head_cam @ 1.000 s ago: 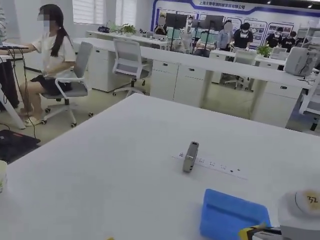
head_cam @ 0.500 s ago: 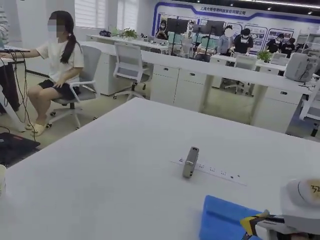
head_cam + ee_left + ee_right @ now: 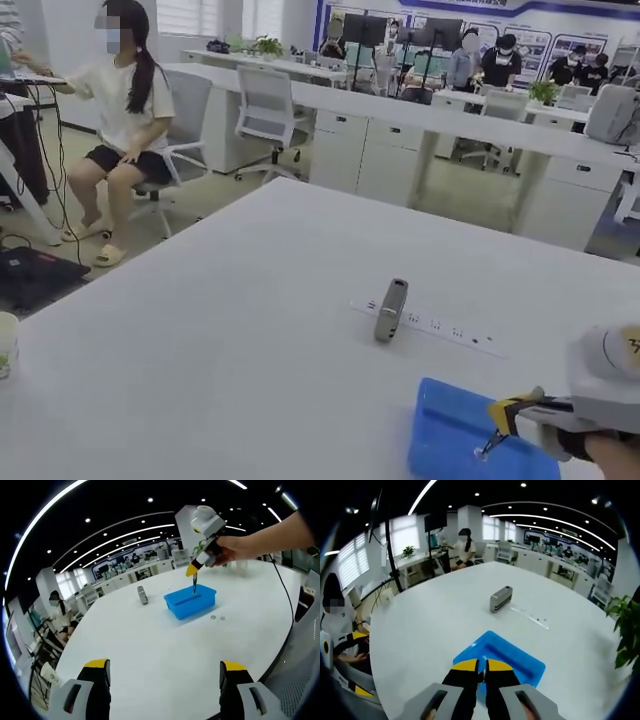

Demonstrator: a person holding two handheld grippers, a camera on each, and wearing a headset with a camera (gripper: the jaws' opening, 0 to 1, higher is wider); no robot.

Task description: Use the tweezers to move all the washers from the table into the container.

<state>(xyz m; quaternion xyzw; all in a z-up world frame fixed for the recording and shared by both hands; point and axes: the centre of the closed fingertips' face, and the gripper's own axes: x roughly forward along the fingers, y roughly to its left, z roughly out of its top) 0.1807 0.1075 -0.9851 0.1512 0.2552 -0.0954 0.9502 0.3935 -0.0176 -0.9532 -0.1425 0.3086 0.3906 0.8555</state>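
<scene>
Since before, right tool [image 3: 505, 413] advanced over blue container [image 3: 440, 445], clenched on tweezers [image 3: 487, 445]; left tool [image 3: 164, 665] gapes wide, empty.

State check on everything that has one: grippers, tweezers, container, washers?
left gripper: open, empty.
right gripper: shut on tweezers, above the blue container.
tweezers: gripped, tips pointing down over the container.
blue container: upright, open-topped; contents cannot be told.
washers: two lying flat on the table, beside the container.

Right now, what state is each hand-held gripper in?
Left hand-held gripper: open, empty.
Right hand-held gripper: shut on the tweezers, over the blue container.
</scene>
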